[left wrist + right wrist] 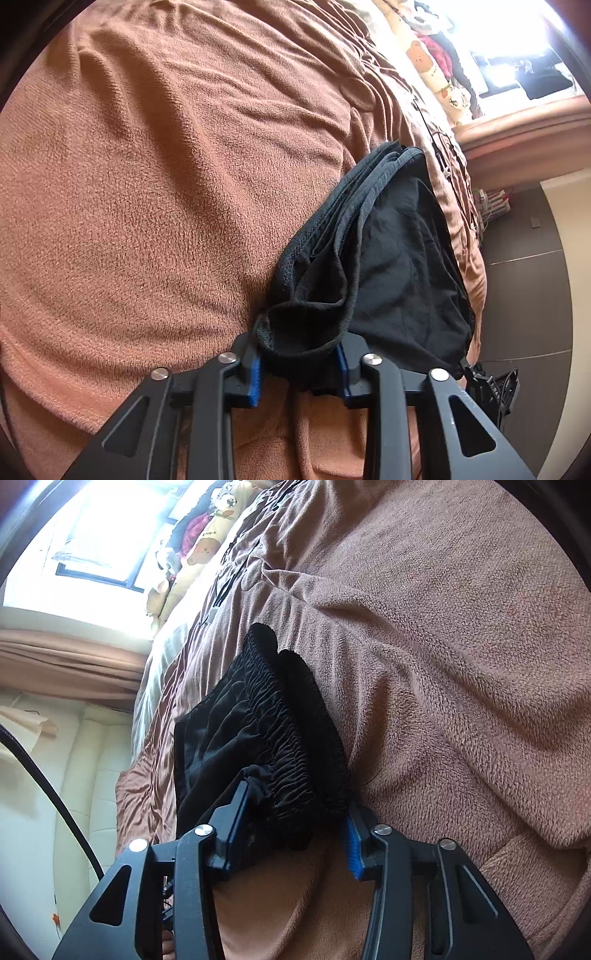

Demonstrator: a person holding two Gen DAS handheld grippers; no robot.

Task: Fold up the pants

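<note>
Black pants [399, 266] lie folded into a compact bundle on a brown fleece blanket [166, 166], close to the bed's edge. In the left wrist view my left gripper [298, 369] is shut on a bunched black end of the bundle, with the fabric filling the gap between its blue pads. The right wrist view shows the pants [258, 716] with their gathered elastic waistband running toward me. My right gripper [293, 827] is shut on the near end of that waistband; its left finger is buried in the cloth and its right blue pad touches the band only at the tip.
The blanket [443, 646] is wrinkled in soft ridges. Printed pillows [436, 70] and dark clothes lie at the head of the bed under a bright window [103, 535]. Dark floor [524, 277] lies beyond the bed's edge. A black cable [48, 790] crosses a white padded surface.
</note>
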